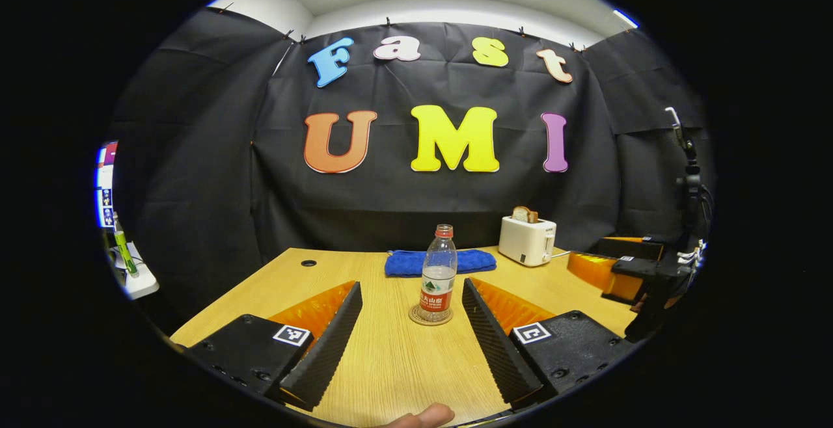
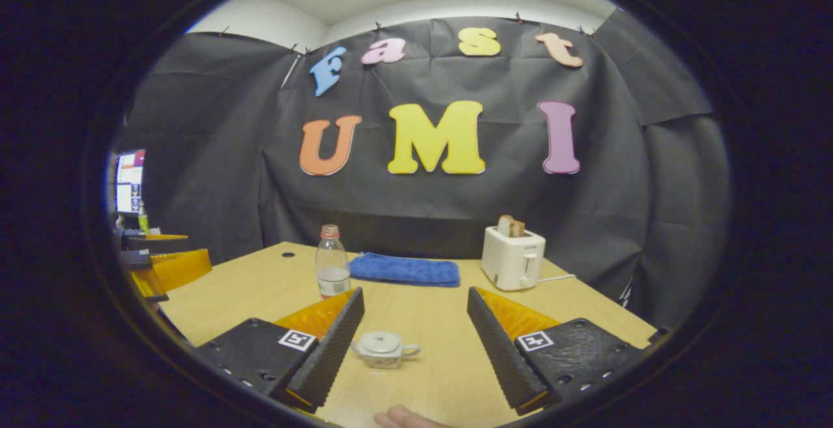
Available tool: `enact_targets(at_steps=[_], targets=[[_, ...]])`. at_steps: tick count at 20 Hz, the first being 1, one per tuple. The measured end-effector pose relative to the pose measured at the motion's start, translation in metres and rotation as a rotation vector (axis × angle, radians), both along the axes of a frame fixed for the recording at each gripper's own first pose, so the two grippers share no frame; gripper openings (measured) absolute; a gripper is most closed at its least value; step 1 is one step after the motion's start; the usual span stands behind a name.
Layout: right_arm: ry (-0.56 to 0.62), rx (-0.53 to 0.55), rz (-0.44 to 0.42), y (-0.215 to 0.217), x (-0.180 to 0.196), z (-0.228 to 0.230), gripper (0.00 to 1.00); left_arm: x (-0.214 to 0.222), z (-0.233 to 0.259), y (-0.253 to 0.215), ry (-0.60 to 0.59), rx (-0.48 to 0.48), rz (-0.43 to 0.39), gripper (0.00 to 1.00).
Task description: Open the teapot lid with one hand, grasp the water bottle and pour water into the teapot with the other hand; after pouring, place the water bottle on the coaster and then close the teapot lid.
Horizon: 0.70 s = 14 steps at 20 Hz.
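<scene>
A clear water bottle (image 1: 437,272) with a red cap and red label stands upright on a round coaster (image 1: 430,315) on the wooden table. My left gripper (image 1: 411,337) is open, its fingers spread wide on either side of the bottle and nearer than it. In the right gripper view a small pale teapot (image 2: 384,348) with its lid on sits between the fingers of my open right gripper (image 2: 413,343). The bottle (image 2: 332,270) stands farther back on the left there. The other gripper (image 1: 641,272) shows at the right edge of the left gripper view.
A folded blue towel (image 1: 440,262) lies at the table's back edge. A white toaster (image 1: 527,239) with a slice of bread stands at the back right. A fingertip (image 1: 423,417) shows at the bottom. A camera stand (image 1: 688,174) rises on the right.
</scene>
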State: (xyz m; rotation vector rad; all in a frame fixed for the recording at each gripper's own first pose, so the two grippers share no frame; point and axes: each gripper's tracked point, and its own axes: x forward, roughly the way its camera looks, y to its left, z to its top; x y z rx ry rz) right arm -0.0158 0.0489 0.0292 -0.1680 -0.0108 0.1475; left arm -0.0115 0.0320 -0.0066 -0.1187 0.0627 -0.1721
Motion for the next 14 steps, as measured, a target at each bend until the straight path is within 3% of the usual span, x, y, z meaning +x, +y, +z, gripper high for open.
enact_targets(at_steps=[6,14], targets=[[-0.015,0.014,-0.067,-0.039,-0.043,0.019,0.97,-0.014,0.011,-0.002,-0.018,0.053,0.015,0.97],[-0.022,-0.047,-0.111,-0.070,-0.055,0.012,0.96,-0.020,0.018,-0.023,-0.043,0.063,-0.013,0.97]])
